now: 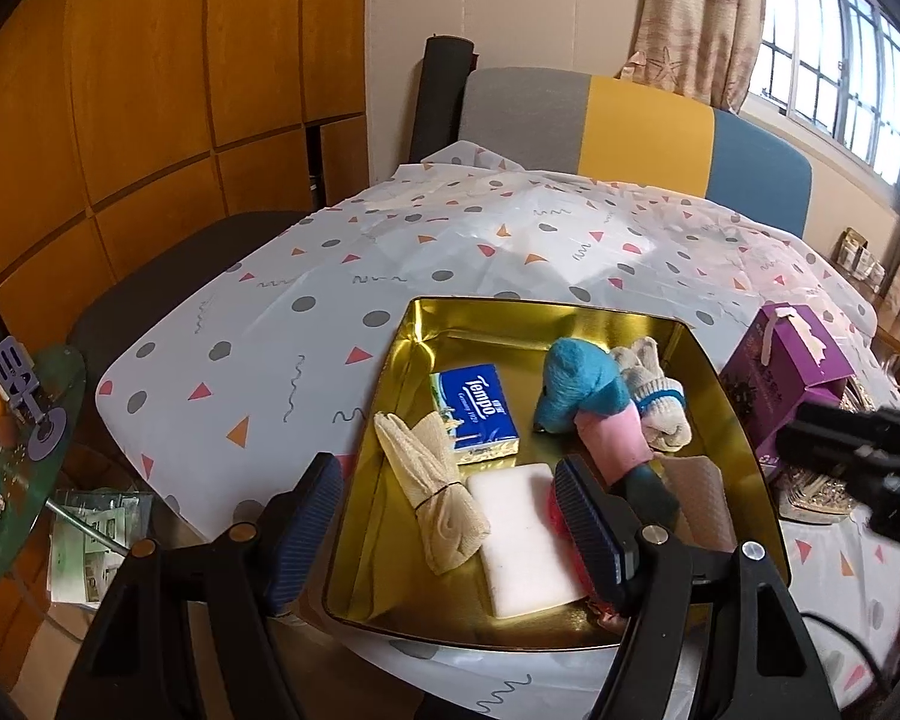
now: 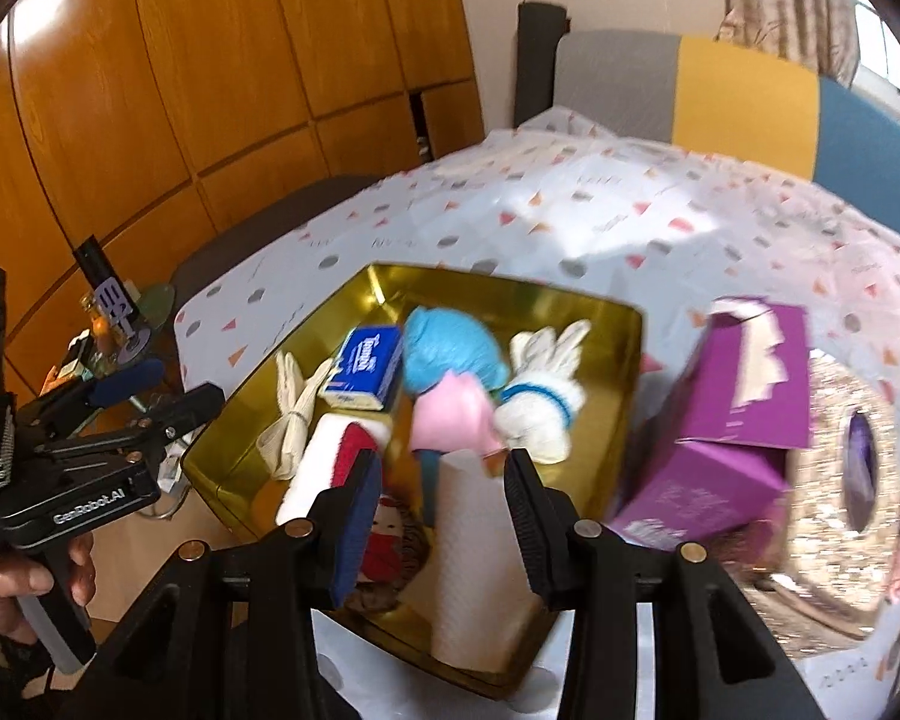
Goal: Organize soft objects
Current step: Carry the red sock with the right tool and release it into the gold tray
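Observation:
A gold tin tray [image 1: 390,372] [image 2: 621,360] holds a Tempo tissue pack [image 1: 477,408], a tied cream cloth [image 1: 432,492], a white sponge [image 1: 525,534], a blue and pink plush [image 1: 582,402] and rolled white gloves [image 1: 654,396]. My left gripper [image 1: 450,525] hovers open over the tray's near left side, one finger outside the wall, nothing pressed. My right gripper [image 2: 444,516] is open above the tray's near edge. A white paper towel [image 2: 474,552] lies below it between the fingers, with a gap to the left pad. A red item [image 2: 354,450] lies beside the towel.
A purple box [image 2: 738,420] and a glittery gold bag [image 2: 840,480] stand right of the tray on the spotted tablecloth [image 1: 390,252]. A cluttered glass side table [image 1: 18,438] is at the left. A hand [image 2: 6,588] holds the left gripper's handle. A striped chair back [image 1: 630,120] is behind.

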